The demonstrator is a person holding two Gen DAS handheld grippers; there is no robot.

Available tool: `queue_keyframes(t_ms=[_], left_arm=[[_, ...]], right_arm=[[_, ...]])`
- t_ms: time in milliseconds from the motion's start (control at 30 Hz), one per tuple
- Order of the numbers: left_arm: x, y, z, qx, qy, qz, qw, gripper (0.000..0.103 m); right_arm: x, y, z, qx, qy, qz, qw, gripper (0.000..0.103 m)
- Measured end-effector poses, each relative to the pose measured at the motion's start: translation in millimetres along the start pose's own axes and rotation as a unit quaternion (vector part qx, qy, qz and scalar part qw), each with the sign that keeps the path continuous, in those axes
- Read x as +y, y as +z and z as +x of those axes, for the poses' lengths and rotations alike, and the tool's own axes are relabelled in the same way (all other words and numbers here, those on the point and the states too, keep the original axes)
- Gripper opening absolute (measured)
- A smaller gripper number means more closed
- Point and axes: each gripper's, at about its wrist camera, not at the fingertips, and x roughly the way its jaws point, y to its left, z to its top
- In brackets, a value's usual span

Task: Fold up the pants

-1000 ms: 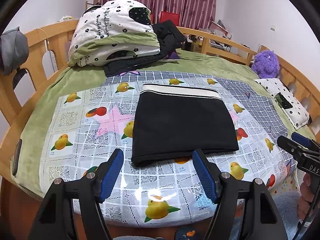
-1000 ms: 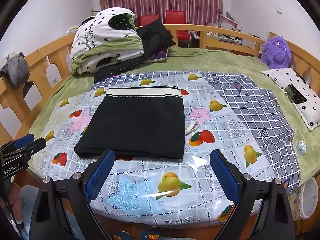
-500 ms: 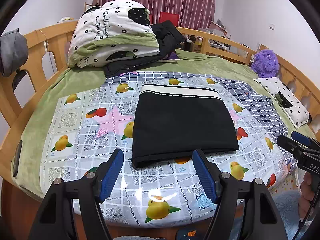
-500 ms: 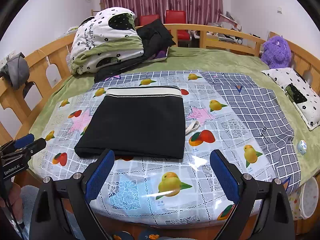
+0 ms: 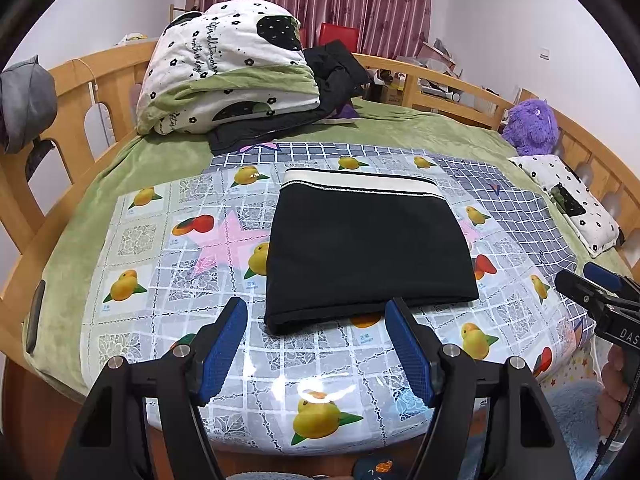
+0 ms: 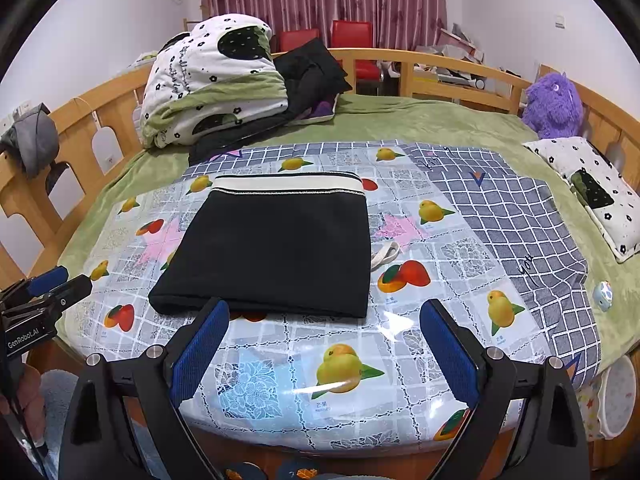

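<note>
We hold both tongs, left (image 5: 316, 320) and right (image 6: 324, 322), spread and empty; folded pants (image 5: 368, 248) lie just ahead, a quilt (image 5: 228, 68) beyond.

The pants (image 5: 370, 252) are solid black with a cream waistband edged in a thin speckled line, lying on a glossy cloth (image 5: 168, 280) printed with yellow and red fruit, pink stars and white lace squares. At three o'clock of them lies a grey-blue sheet (image 6: 516, 216) with a white grid, over a plain moss-green blanket (image 6: 420, 124). At eleven o'clock sits a white quilt (image 5: 224, 64) with black flowers, and at two o'clock a purple plush toy (image 6: 554, 104); the gripper pads (image 6: 198, 354) are blue.
</note>
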Motion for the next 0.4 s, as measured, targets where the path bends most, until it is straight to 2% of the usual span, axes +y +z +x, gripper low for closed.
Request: queue_keyframes(t_ms=[400], left_arm=[[3.5,-1.5,1.4,-0.001,-0.005,-0.002,1.0,0.07]], right_arm=[[0.7,-0.3,-0.1,0.001,0.0,0.0,1.0,0.095]])
